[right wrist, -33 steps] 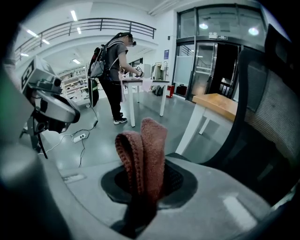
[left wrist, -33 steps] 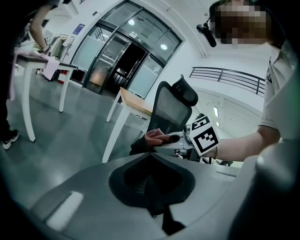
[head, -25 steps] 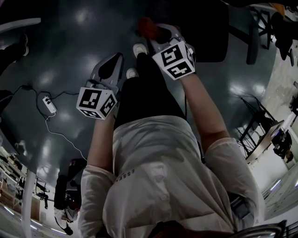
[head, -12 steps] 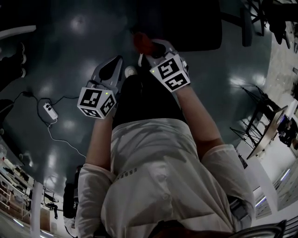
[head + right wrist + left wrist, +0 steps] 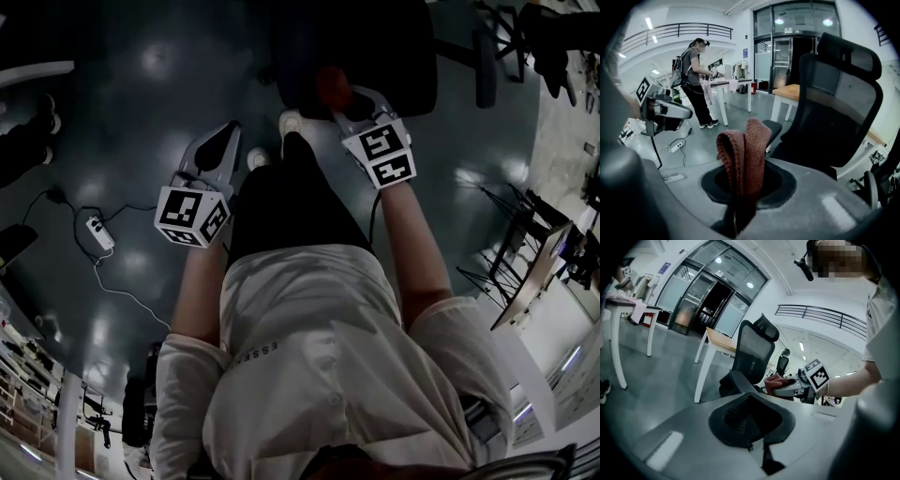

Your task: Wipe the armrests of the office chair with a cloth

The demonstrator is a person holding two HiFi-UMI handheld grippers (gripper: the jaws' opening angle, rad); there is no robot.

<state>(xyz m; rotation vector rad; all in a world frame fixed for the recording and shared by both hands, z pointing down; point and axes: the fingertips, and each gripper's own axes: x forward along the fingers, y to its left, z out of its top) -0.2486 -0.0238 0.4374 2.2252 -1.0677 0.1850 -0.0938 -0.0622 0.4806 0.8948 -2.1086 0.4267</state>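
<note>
cloth clamped in right gripper, in front of the office chair

head view: my right gripper pinches the reddish cloth over the front edge of the office chair seat. chair armrest sits off to the right, apart from the cloth. left gripper hangs lower left over the dark floor. power strip lies on the floor at left.

left gripper view: my left gripper has its jaws together, nothing between them. beyond it are the office chair and the right gripper with the cloth.

right gripper view: jaws of my right gripper are clamped on the folded cloth, which sticks up. the office chair is just behind it, an armrest at lower right, untouched. left gripper is at left.
</note>
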